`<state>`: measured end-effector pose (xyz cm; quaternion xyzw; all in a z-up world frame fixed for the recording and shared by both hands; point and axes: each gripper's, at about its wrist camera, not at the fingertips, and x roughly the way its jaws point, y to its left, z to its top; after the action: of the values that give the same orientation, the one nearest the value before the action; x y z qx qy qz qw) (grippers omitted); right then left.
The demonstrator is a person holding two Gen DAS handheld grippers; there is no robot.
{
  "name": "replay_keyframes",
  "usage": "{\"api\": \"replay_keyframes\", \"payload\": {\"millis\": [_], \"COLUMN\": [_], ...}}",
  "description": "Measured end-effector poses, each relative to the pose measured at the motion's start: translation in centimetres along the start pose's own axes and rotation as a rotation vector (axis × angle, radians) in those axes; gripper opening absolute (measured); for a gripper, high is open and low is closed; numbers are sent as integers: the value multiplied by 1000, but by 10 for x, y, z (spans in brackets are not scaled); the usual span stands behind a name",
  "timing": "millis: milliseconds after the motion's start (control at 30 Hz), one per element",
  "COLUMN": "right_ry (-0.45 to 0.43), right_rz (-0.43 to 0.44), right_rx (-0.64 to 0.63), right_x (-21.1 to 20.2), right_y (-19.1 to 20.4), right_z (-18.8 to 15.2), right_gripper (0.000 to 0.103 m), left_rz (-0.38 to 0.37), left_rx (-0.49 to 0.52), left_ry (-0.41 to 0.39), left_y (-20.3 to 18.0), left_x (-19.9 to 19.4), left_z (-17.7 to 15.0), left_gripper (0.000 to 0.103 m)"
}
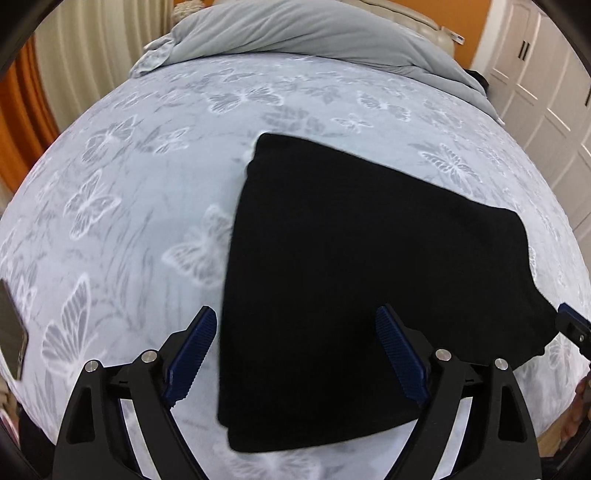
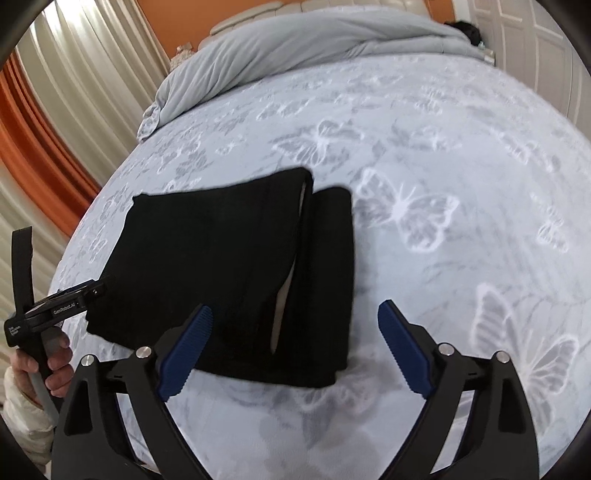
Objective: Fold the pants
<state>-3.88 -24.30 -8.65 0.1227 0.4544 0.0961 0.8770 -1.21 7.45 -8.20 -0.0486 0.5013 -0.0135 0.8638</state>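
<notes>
We see the black fabric pants (image 1: 351, 280), folded into a compact rectangular bundle, lying flat on the bed's pale blue sheet printed with white and grey butterflies (image 1: 147, 177). From the right wrist view the bundle (image 2: 229, 273) shows stacked layers, with a thin pale strip between two folds along its right side; we cannot say for sure whether that is a lining or the sheet showing through. The left gripper (image 1: 295, 350), black-framed with ribbed blue pads, hovers over the near edge of the pants with its jaws spread wide: one pad stands over the sheet just left of the bundle, the other over the black cloth, and neither pinches anything. The right gripper (image 2: 295, 345) likewise has its jaws spread, the left pad over the near corner of the pants and the right pad over bare sheet, gripping nothing. In the right wrist view the left gripper's body (image 2: 62, 306) appears at the bundle's left edge, held by a hand (image 2: 48, 365) in a white sleeve. A crumpled light grey duvet (image 1: 295, 33) lies at the far end of the bed, with cream and orange curtains (image 2: 55, 122) to the left and white panelled cupboard doors (image 1: 546, 92) to the right.
</notes>
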Motion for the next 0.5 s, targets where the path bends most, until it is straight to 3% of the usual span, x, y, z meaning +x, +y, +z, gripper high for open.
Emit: {"api": "replay_keyframes", "payload": {"millis": [100,233,300,400,500], "right_ry": [8,-87,-65,-13,10], "right_rz": [-11,-34,-2,37,-37], "right_rx": [-19,-26,-14,9,26], "right_x": [1,-11,-8,9,25], "right_y": [6,11,12,15,11], "right_z": [-4,1,5,6,6], "right_gripper": [89,89,88,87,86], "left_rz": [-25,1,24,-7,-41], "left_rx": [-30,-12,12,5,-38], "left_ry": [11,-23,-63,-65,-32], "left_y": [6,2,-3,-3,5], "left_x": [-1,-8,-16,-20,-14], "left_z": [-7,-9,-8,-3,1], "left_gripper": [86,86,86,86,86]}}
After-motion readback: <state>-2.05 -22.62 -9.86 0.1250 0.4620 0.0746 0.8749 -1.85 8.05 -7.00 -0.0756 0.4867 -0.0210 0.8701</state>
